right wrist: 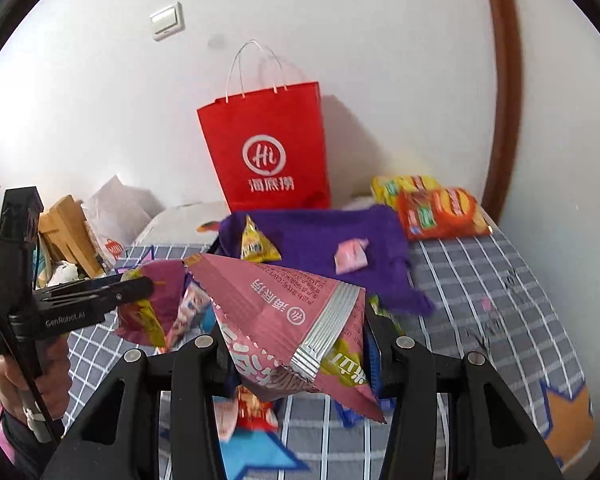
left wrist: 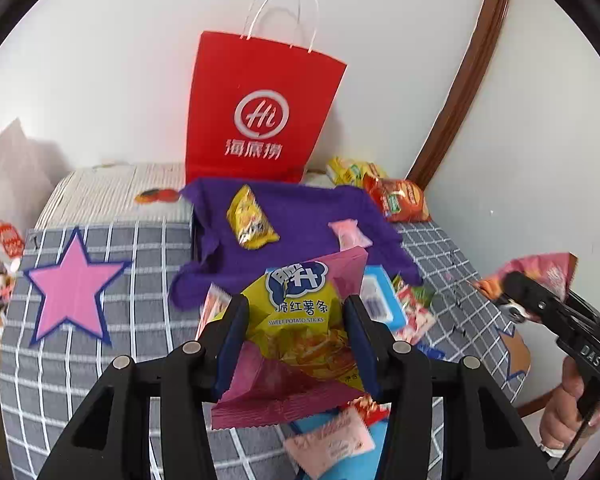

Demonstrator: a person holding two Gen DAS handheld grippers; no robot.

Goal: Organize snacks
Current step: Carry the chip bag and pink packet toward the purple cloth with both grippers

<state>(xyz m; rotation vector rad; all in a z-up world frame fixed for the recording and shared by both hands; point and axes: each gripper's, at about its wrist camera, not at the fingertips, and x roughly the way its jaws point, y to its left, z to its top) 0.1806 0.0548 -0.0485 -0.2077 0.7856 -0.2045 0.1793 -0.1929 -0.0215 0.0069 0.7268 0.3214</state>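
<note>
Here, both hand-held grippers clamping snack packets

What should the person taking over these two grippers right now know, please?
Left gripper: shut on a yellow sweet potato stick bag, held above the checked cloth.
Right gripper: shut on a pink snack bag, also lifted.
Done: a small yellow packet and a pink candy lie on the purple cloth.
Left: both held bags, plus loose snacks below; the red paper bag stands behind.
</note>
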